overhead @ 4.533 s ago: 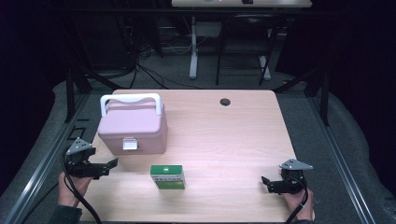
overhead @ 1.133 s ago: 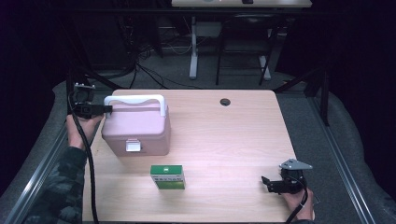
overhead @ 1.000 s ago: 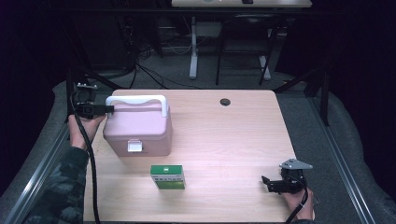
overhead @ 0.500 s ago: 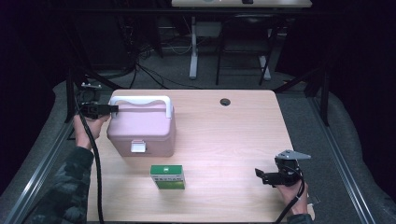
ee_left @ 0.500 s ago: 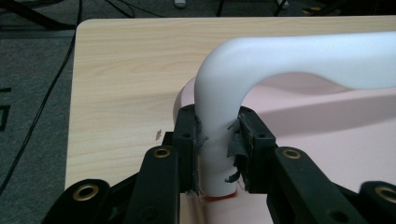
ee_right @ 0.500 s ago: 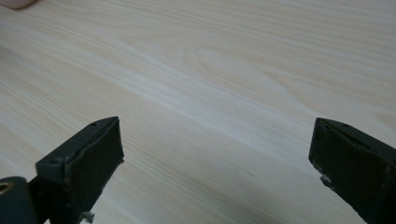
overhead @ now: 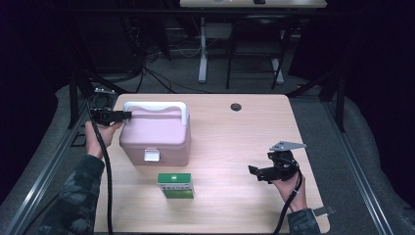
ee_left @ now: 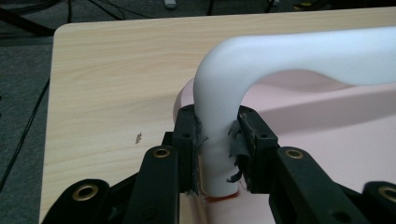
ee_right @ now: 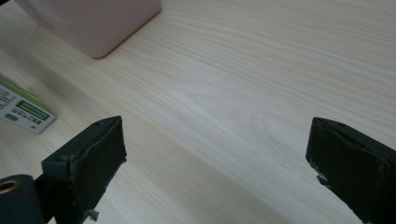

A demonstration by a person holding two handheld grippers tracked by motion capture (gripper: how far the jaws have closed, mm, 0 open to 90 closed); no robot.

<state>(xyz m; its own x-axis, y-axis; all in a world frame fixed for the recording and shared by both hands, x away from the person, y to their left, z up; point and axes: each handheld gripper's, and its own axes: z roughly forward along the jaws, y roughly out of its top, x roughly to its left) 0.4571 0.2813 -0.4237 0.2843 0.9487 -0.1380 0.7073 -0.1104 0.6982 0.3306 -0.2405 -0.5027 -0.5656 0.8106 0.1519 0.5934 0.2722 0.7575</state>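
Now right gripper (overhead: pixel 255 172) lifted, nearer box (overhead: pixel 155 138), seemingly.

Pink box (overhead: pixel 155 137), white handle (ee_left: pixel 243 79) upright, on table.

no text can be read anywhere. the green box (overhead: pixel 175 185) carries a white label with print, seen also in the right gripper view, but the lettering is too small and blurred.
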